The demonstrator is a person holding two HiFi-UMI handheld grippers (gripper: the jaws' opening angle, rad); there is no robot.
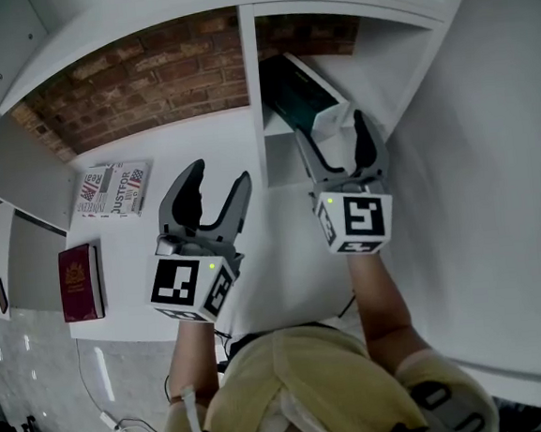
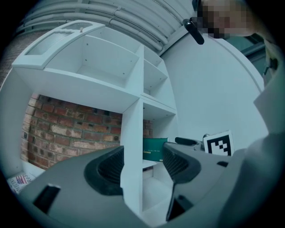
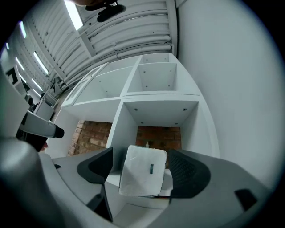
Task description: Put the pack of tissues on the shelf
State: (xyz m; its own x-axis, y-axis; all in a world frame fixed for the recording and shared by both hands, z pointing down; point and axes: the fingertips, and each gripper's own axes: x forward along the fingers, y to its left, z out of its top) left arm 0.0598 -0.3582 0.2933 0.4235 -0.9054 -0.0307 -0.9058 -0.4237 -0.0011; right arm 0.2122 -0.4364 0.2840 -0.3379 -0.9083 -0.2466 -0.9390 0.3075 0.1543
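The pack of tissues (image 3: 143,171) sits in the shelf (image 3: 160,109) compartment at one o'clock, right claw (image 1: 331,128) released around it, left claw (image 1: 218,175) spread and empty; seemingly only withdrawal remains.

Smooth matt white shelf (image 3: 160,95), rough red brick wall (image 1: 159,74), pack of tissues (image 3: 143,171) in soft plastic wrap

Pack of tissues (image 3: 143,171) fills the cubby (image 3: 160,111) mouth dead ahead of right gripper (image 1: 331,132), wall (image 3: 231,111) close on its right. Divider (image 2: 132,147) blocks left gripper (image 1: 220,173) (open bay (image 1: 175,143) to its left).
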